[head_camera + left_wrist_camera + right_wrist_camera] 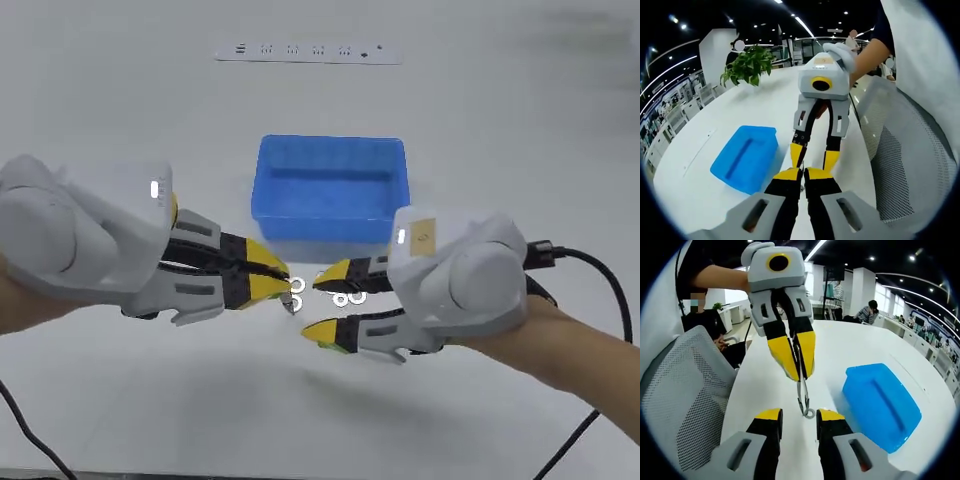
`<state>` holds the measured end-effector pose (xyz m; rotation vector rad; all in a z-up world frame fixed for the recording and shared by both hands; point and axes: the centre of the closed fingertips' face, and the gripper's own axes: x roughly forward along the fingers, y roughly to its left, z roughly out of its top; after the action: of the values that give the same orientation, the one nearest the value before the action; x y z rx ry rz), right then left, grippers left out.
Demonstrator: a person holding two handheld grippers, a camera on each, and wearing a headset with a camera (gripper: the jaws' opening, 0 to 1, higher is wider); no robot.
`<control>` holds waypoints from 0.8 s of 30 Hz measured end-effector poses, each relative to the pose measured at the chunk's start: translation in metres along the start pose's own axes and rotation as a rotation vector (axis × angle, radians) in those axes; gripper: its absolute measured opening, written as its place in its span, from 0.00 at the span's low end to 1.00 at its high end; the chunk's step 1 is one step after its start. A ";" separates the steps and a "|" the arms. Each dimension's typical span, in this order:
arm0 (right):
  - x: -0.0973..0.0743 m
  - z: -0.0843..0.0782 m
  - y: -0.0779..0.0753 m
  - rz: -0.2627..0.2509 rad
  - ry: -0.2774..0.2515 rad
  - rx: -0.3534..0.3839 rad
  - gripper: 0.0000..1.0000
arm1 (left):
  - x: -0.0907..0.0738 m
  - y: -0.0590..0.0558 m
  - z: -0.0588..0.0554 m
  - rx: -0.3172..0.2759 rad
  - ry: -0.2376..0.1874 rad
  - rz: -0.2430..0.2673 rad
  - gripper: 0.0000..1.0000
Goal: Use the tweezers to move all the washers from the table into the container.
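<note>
Left tongs are clamped together on the upper half of the tweezers, which point down at the worktop just in front of the container. Right tongs stand apart with nothing between them, facing the left ones on that same near side of the container. The tweezer tips meet a washer at its rim; I cannot tell whether it is off the surface. A few more washers lie beside it, also in front of the container and near its front wall.

The washer looks like a thin, stiff metal ring, light and probably slick, so it could flip or shoot out of the tips if squeezed off-centre. The safest hold seems to be across the band, one tip through the hole and one outside. The tweezers themselves are springy and narrow; gripping them well up the shanks, as now, leaves the tips free but may let them twist between the pads.
</note>
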<state>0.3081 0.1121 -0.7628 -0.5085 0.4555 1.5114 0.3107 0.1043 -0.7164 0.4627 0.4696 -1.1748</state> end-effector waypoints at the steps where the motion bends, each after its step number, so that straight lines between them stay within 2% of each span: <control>1: 0.003 0.003 -0.002 0.003 -0.005 -0.005 0.28 | 0.000 -0.001 0.000 0.004 0.004 -0.006 0.07; 9: 0.018 0.013 -0.003 0.036 -0.018 -0.049 0.25 | 0.002 -0.003 -0.002 0.015 0.013 -0.020 0.07; 15: 0.022 0.012 -0.001 0.050 -0.016 -0.051 0.20 | 0.002 -0.001 -0.004 0.012 0.016 -0.016 0.07; 21: 0.026 0.003 -0.001 0.058 0.009 -0.062 0.16 | 0.003 -0.001 -0.005 0.009 0.016 -0.016 0.08; 24: 0.027 0.001 -0.001 0.061 0.011 -0.092 0.12 | 0.004 -0.001 -0.006 0.010 0.018 -0.016 0.08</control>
<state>0.3094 0.1351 -0.7777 -0.5795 0.4146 1.5938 0.3104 0.1047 -0.7236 0.4789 0.4838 -1.1891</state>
